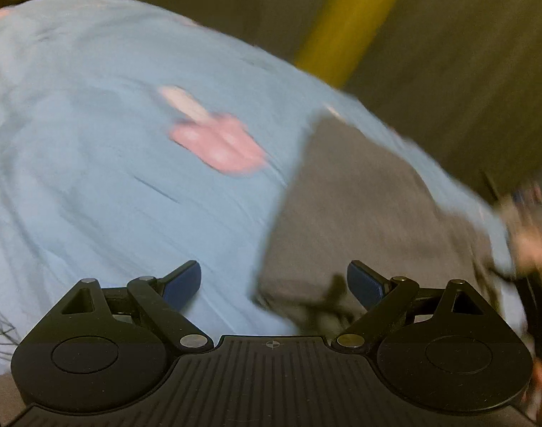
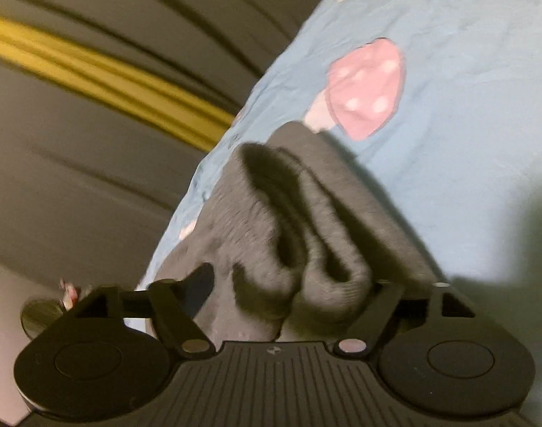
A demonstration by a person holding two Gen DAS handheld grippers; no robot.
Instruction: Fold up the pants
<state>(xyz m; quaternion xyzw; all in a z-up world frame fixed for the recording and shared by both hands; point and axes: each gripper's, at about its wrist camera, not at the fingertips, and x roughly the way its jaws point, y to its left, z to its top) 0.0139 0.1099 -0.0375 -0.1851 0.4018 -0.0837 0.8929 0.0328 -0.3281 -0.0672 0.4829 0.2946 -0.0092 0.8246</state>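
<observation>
Grey pants (image 2: 306,220) bunched between right gripper (image 2: 292,284) fingers — (blurred) blue sheet (image 2: 449,142) beneath.

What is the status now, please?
Left gripper open, empty. Right gripper wide, bunched grey pants between its jaws; grip unclear. Blue sheet underneath; nothing blocking.

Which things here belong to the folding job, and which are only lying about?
For the job: grey pants, left gripper, right gripper.
Lying about: blue sheet with pink mushroom print, yellow bar.
</observation>
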